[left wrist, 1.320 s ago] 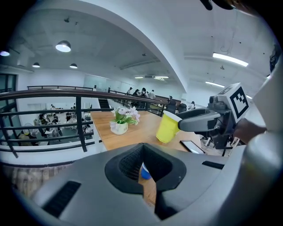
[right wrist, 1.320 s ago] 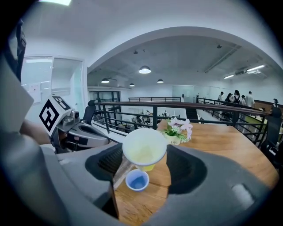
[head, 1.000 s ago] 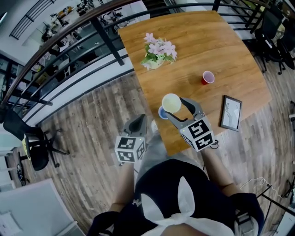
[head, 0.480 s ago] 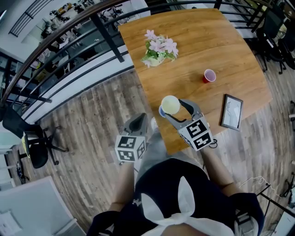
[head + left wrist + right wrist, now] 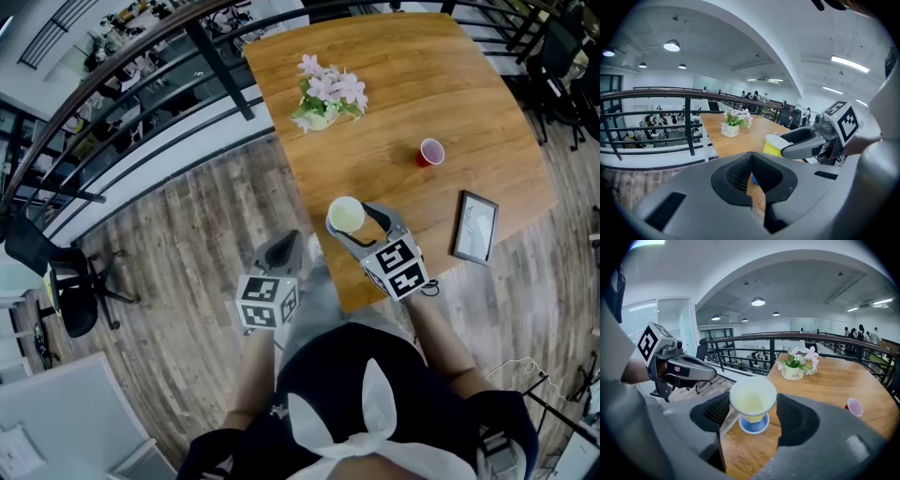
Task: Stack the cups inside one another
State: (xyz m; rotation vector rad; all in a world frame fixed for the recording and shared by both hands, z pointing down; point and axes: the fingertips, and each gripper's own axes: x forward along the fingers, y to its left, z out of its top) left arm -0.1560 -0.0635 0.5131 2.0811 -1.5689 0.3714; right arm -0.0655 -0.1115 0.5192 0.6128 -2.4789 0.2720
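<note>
yellow cup held over blue cup at the near table edge; red cup not yet stacked

nearest the person, the left gripper (image 5: 280,251) hangs over the wooden floor (image 5: 187,253), just off the table's near-left edge. its jaws are pressed together with nothing between them. judged idle, and kept aside so it does not crowd the working hand.

just beyond, the right gripper (image 5: 351,218) pinches a yellow cup (image 5: 753,399), one jaw on each flank, mouth up. the cup is upright, which suits a straight drop. directly beneath it a blue cup (image 5: 753,425) stands on the table (image 5: 422,75), close to the near edge; only its rim shows round the yellow cup's base. the two look well centred. whether the yellow base touches the blue cup cannot be told.

judgement: the first nesting is in hand and not finished. the blue cup's place near the edge is a risk, since a sideways nudge could push it off.

farther right, a picture frame (image 5: 473,228) lies flat, well apart from the work. mid-table, a red cup (image 5: 430,152) stands alone, mouth up, left for a later step. farthest, a pot of flowers (image 5: 325,98) sits near the railing (image 5: 141,56), clear of the cups.
</note>
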